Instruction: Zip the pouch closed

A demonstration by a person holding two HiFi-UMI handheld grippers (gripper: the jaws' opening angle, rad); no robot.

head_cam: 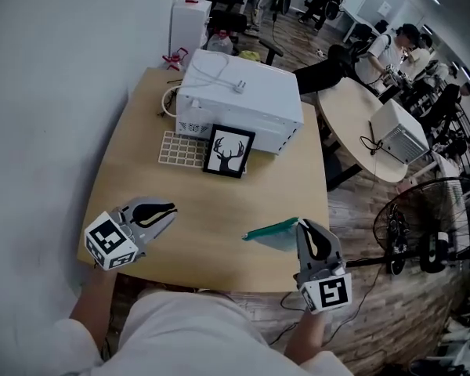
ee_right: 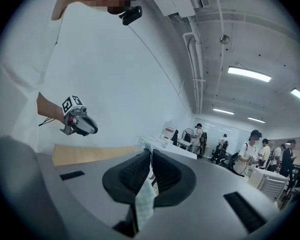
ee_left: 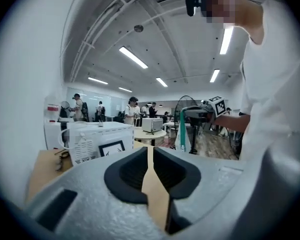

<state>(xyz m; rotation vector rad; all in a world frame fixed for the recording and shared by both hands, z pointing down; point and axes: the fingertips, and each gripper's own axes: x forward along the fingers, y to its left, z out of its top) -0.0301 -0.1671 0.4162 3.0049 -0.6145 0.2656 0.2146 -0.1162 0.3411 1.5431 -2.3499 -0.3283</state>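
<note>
Head view: clamps green pouch (head_cam: 272, 232) in right gripper (head_cam: 307, 229), jaws pressed on it, over table (head_cam: 219, 210) edge; holds left gripper (head_cam: 169, 211) closed, empty, well apart.

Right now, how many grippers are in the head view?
2. The left gripper is over the table, near left, shut and empty; the right gripper is by the near right edge, shut on the teal pouch. None seems hidden.
</note>
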